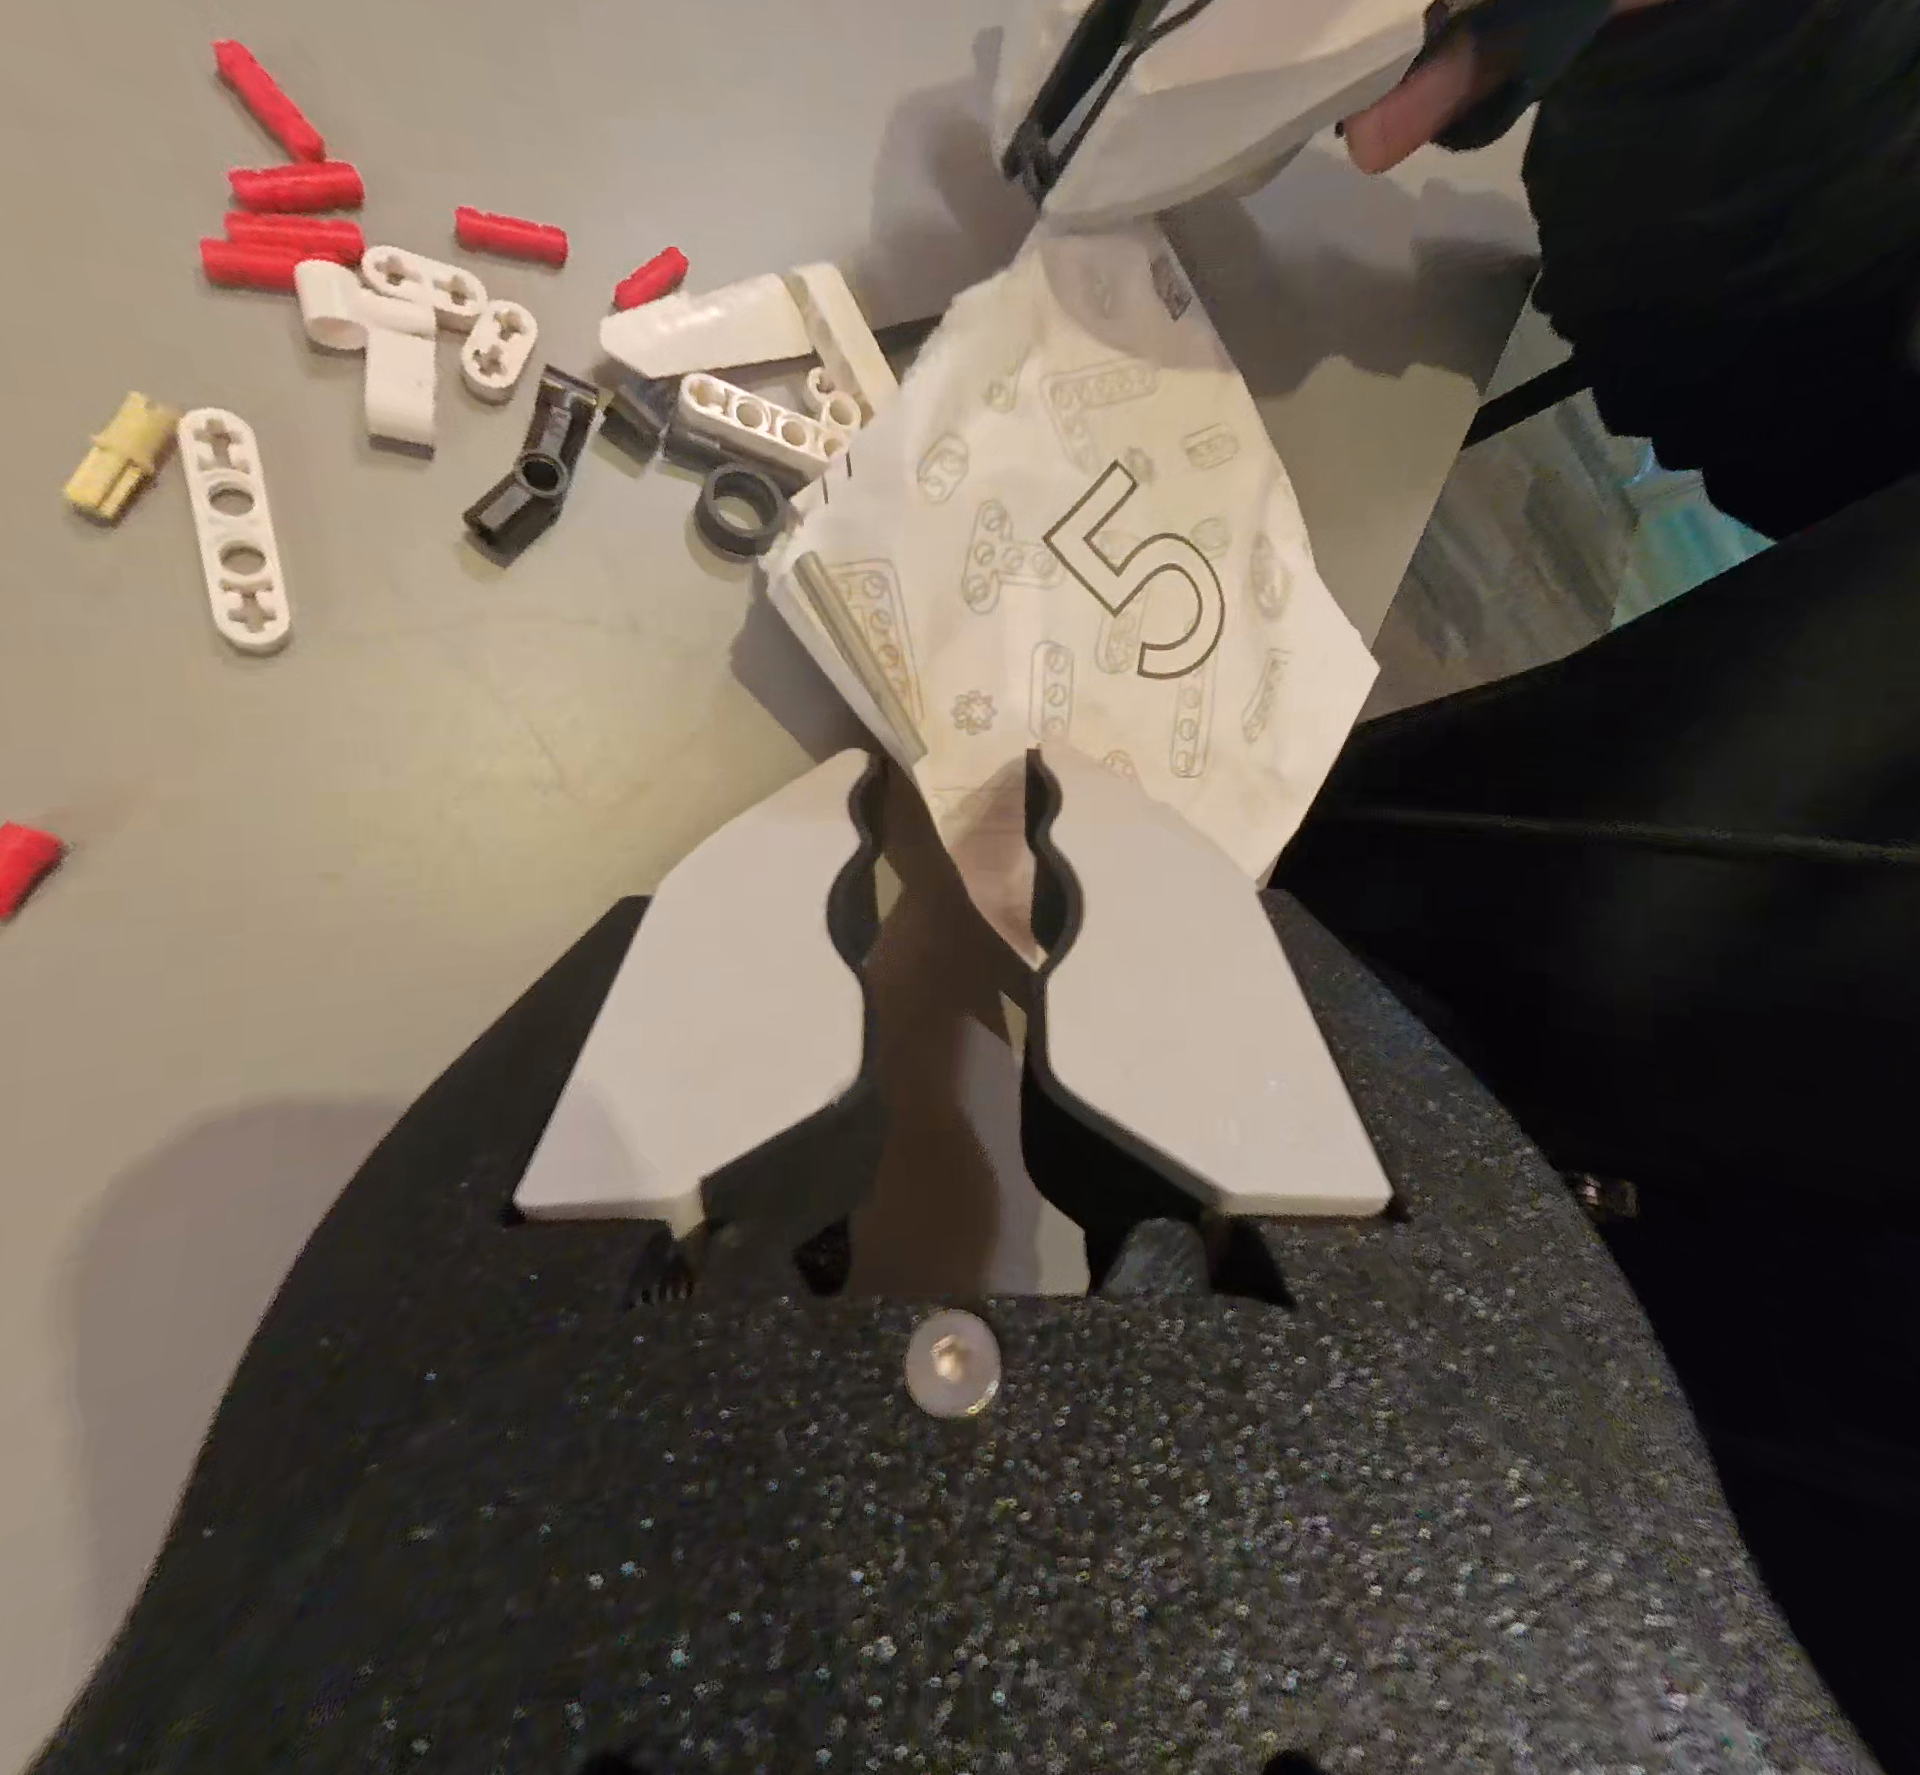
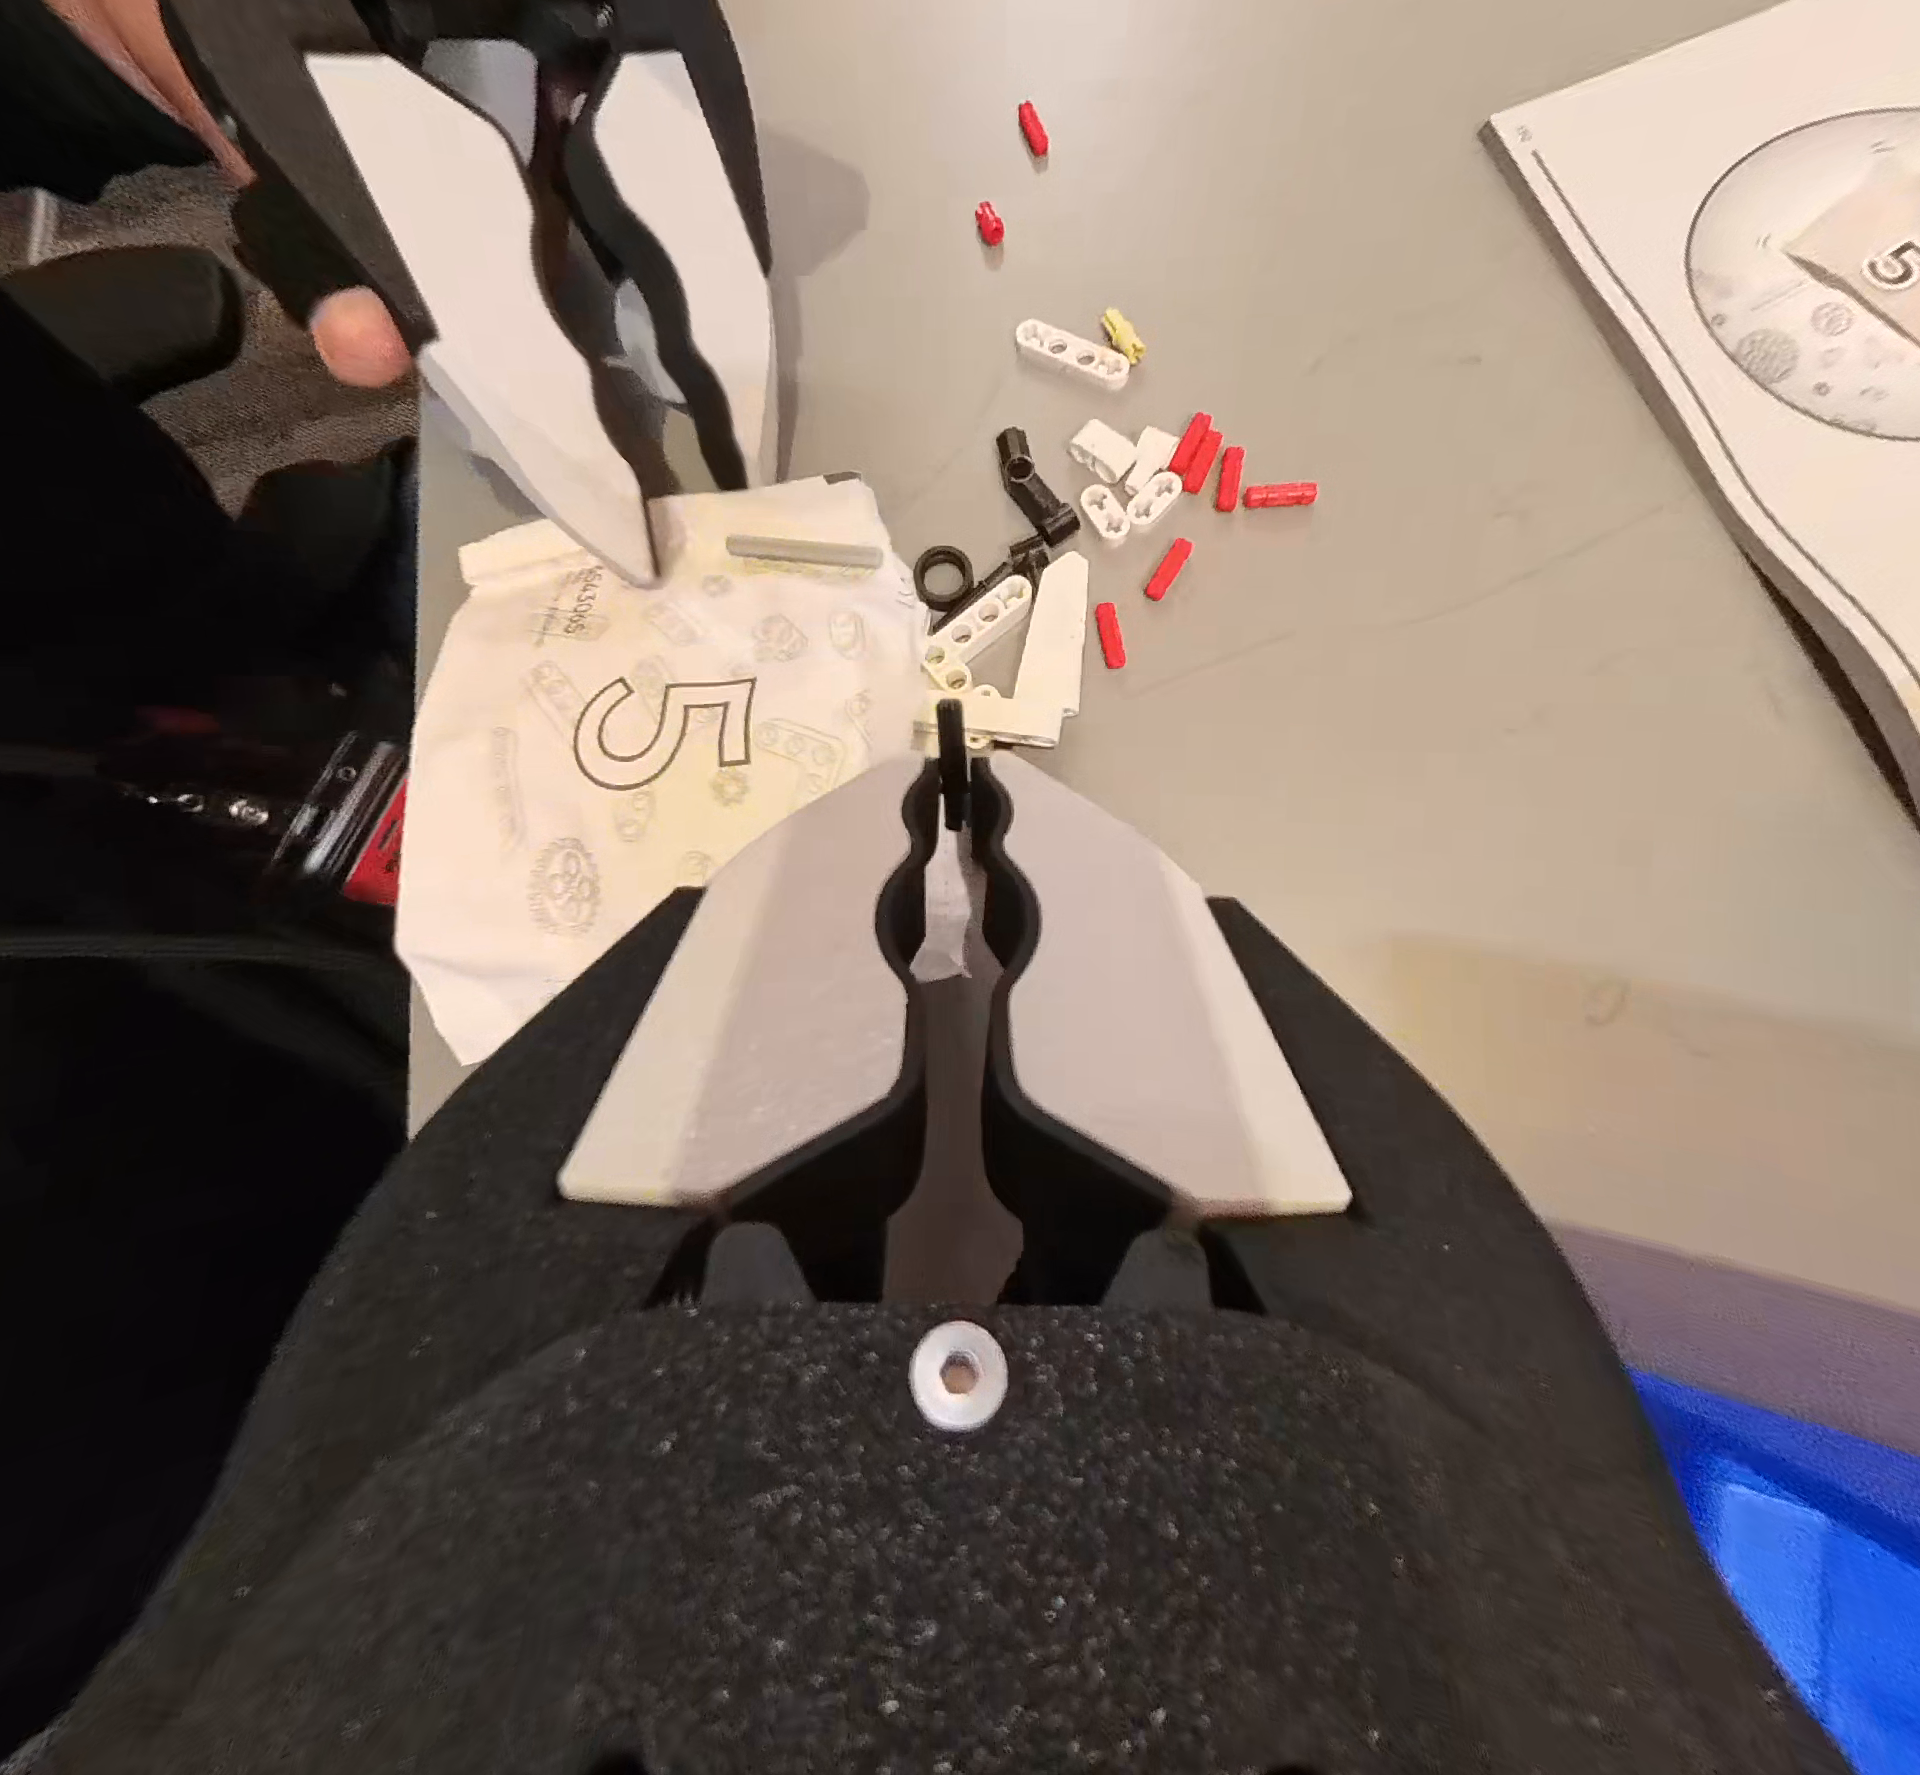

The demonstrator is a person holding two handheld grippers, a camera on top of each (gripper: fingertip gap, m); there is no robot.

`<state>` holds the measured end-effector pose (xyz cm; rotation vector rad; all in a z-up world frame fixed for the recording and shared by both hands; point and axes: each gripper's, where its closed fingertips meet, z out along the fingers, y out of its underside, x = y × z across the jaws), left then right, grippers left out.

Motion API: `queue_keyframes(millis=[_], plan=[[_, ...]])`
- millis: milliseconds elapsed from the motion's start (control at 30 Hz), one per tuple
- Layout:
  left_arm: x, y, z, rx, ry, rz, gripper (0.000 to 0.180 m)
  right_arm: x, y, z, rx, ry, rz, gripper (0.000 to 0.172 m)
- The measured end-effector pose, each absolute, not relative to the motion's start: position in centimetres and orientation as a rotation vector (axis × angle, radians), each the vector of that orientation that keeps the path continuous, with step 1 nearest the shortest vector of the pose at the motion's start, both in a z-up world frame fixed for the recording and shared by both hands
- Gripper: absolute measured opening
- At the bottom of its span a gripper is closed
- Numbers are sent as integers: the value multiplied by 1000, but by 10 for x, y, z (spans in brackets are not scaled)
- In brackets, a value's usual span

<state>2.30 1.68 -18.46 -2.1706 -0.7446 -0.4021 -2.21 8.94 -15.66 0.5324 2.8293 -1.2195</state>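
Left gripper [image 1: 951, 769] – jaws apart astride the corner of a white printed paper bag [image 1: 1122, 530], lower centre. The bag looks light, limp and easily torn – take it by an edge. Right gripper [image 2: 951, 775] clamps a thin black plastic piece [image 2: 950, 738].

A large outlined numeral marks the white paper bag [image 2: 644, 790]; another marks the booklet page [image 2: 1714, 291].

The left gripper [image 1: 951, 759] points down and forward, its two grey fingers parted with a clear gap; an edge of a white paper bag [image 1: 1091, 582] lies between them, not clamped. A fingertip of the left hand [image 2: 353, 343] curls round its black body. The right gripper [image 2: 951, 775] is closed, its pads pressed on a thin black piece [image 2: 950, 738]. The right hand [image 1: 1397, 125], in a dark sleeve, holds it tilted downward
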Motion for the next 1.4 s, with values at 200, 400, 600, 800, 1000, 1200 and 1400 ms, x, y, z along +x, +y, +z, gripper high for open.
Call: queue_keyframes(millis=[200,400,600,800,1000,1200,1400], plan=[[11,21,-189,-2235,-680,-312,5,-28,94,-149,590,2849,-1249,5],[-7,10,-185,-2272,-589,-291,0,-33,87,-135,562,2870,-1299,5],[-35,-8,-180,-2297,-591,-268,0,-39,66,-144,447,2877,-1257,5],[-47,-16,-180,-2303,-427,-273,0,-48,62,-155,440,2786,-1238,5],[-62,-16,-170,-2184,-214,-160,0,-43,56,-150,442,2639,-1303,5],[-65,-16,-156,-2060,-24,-39,0,-39,51,-141,425,2519,-1327,5],[-75,-17,-139,-1930,1,34,0,-35,32,-131,346,2524,-1347,5]])
